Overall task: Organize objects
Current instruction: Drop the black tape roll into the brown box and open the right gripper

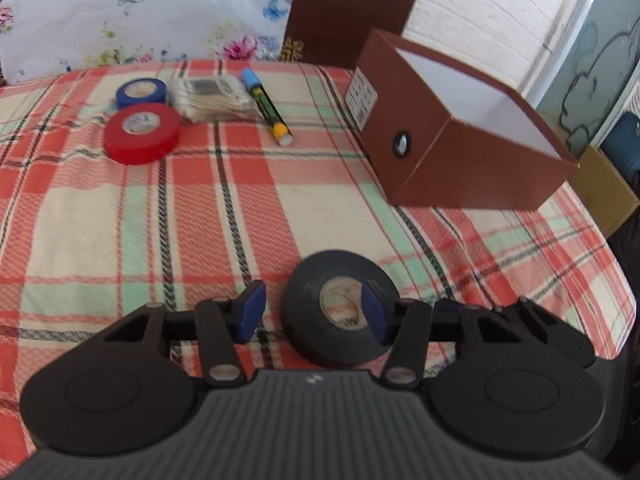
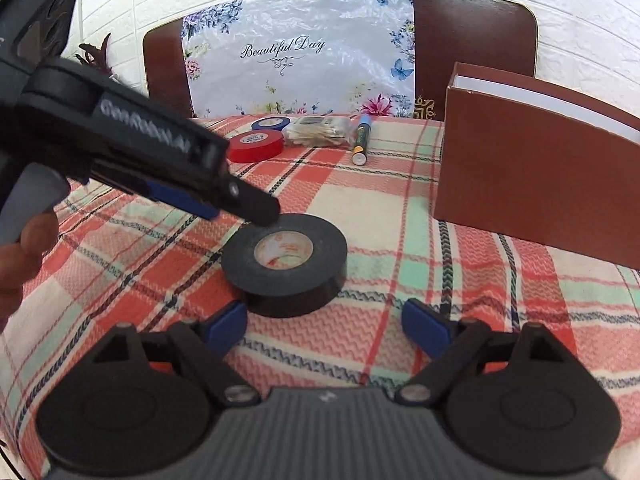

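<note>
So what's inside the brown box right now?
The brown box shows only bare white inner walls in the left wrist view; its floor is hidden behind the near wall, so low-lying contents cannot be ruled out.

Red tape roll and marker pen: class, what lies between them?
A clear packet of cotton swabs lies between the red tape roll and the marker pen, seen in both views.

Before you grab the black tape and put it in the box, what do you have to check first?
1. Left gripper open: ok.
2. One finger inside the black tape roll's hole, the other outside its wall: ok in the left wrist view.
3. Roll lying flat on the plaid cloth: ok.
4. Right gripper open and off the roll: ok.
5. Brown box open on top: ok.
6. Room inside the box: cannot tell, its floor is hidden.
</note>
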Demonstrator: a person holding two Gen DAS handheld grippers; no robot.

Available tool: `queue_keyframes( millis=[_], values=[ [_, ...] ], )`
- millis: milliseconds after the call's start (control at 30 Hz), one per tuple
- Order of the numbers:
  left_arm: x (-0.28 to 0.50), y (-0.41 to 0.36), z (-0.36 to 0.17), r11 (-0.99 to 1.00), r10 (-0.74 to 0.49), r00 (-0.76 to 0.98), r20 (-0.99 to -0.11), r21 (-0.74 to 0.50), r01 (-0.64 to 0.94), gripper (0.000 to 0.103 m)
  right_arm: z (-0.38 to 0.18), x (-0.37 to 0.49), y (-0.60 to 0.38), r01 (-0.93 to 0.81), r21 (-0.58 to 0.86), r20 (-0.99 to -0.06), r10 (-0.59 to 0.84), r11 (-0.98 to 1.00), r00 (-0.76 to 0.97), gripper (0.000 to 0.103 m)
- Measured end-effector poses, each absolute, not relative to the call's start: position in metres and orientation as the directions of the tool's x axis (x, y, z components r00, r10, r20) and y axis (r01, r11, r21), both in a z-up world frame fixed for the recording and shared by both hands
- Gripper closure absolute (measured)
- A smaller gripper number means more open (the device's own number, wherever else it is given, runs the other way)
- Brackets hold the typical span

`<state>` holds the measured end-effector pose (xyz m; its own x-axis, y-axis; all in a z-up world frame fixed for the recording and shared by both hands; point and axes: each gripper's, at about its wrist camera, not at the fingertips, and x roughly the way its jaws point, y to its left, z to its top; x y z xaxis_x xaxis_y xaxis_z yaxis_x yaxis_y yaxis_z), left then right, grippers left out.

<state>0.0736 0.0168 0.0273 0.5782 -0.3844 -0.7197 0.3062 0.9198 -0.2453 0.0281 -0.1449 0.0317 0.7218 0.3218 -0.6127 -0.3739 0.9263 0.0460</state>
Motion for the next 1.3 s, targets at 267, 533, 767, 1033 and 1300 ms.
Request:
queue_keyframes(
  millis=[267,533,767,1033,1300],
  values=[
    [0.089,0.021,0.014,0.920,-0.385,0.545,-0.745,-0.259,0.295,0.072,0.032,0.028,-0.141,-0.373,0.025,-0.618,0.308,0.928,0.723,0.015],
    [0.085,0.024,0.010,0.912,-0.405,0.562,-0.721,-0.280,0.299,0.072,0.032,0.043,-0.113,-0.441,-0.045,-0.634,0.315,0.897,0.706,0.017],
    [0.076,0.030,0.049,0.906,-0.424,0.641,-0.640,-0.294,0.306,0.072,0.049,0.029,-0.106,-0.437,-0.078,-0.522,0.337,0.896,0.784,0.025],
    [0.118,-0.058,0.124,0.848,-0.522,0.696,-0.493,-0.216,0.483,0.072,0.111,0.048,-0.168,-0.213,-0.150,-0.263,0.169,0.965,0.950,0.025],
    [0.170,-0.155,0.111,0.848,-0.508,0.685,-0.522,-0.161,0.505,0.071,0.106,0.109,-0.247,-0.056,-0.080,-0.315,0.028,0.995,0.949,0.024]
  ],
)
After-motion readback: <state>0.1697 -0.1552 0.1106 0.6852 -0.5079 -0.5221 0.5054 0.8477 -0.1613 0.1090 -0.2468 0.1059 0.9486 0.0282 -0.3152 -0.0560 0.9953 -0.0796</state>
